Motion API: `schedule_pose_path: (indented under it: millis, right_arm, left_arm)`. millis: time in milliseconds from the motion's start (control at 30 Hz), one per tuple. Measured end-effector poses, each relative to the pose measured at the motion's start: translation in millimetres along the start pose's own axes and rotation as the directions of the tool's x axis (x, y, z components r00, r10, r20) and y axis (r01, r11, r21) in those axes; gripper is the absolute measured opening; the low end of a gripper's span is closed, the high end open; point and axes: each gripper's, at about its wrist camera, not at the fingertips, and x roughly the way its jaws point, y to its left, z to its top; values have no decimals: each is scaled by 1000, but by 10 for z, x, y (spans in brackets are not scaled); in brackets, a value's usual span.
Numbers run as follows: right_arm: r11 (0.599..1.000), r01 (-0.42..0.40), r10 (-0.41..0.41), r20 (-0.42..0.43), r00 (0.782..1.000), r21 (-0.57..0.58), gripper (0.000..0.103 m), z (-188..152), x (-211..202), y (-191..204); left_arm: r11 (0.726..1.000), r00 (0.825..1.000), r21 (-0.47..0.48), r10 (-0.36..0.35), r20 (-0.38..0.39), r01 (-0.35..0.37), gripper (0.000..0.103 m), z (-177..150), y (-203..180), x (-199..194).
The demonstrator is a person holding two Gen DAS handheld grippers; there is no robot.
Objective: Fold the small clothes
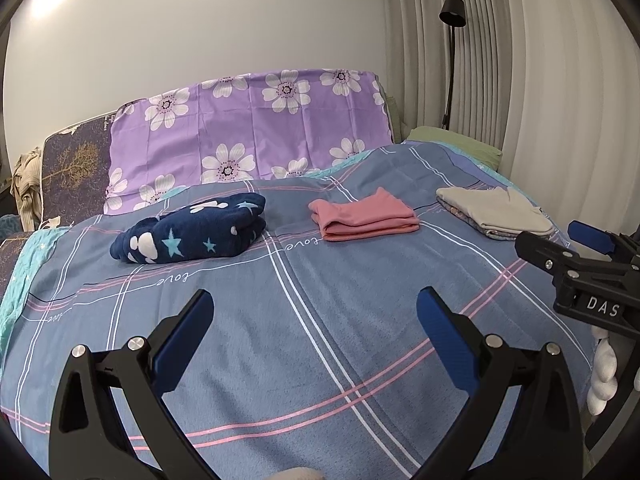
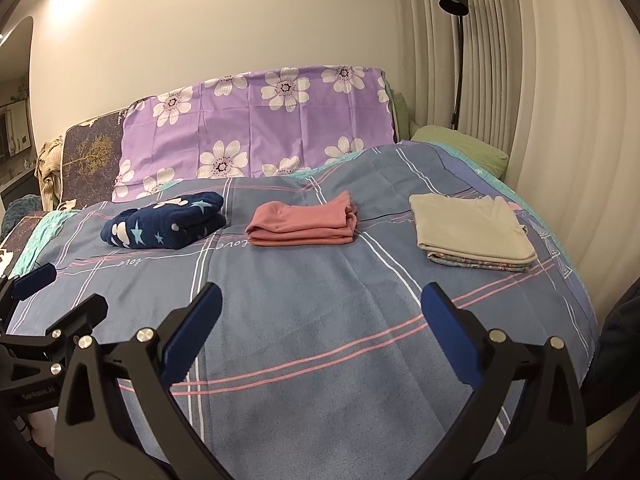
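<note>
Three folded piles lie in a row across the far half of the bed cover [image 1: 320, 320], well apart from one another. Taking the pink pile [image 1: 366, 216] in the middle as the landmark, the navy pile with stars [image 1: 192, 232] sits to its left and the beige pile [image 1: 494, 216] to its right. The pink pile is a flat rectangle whose long axis runs left to right across the bed, with its folded rounded edge at the left end. The navy pile is thick and soft, its long axis also running roughly left to right but slanted, its right end farther back. The beige pile lies on top of a patterned folded piece; in the right wrist view its long axis runs from the back toward the near right.

The left gripper [image 1: 316, 312] hovers over the bare cover in front of the pink pile, jaws spread wide and holding nothing. The right gripper [image 2: 322, 306] is likewise spread wide and empty, over the cover in front of the pink pile.

The cover is blue-grey with pink and white plaid lines. Behind the pink pile a purple flowered cloth [image 1: 256, 128] drapes over the headboard, against a plain wall. To the right, behind the beige pile, stand a black lamp [image 1: 454, 10] and pleated curtains [image 1: 540, 80].
</note>
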Motion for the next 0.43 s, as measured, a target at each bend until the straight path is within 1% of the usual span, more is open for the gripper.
schedule_pose_path:
  millis: [433]
  right_arm:
    - [1000,4,-4,-15,1000,-9,101,-41,33,37]
  left_arm:
    - [1000,1000,-4,3,-6,-3,102,-32,14,17]
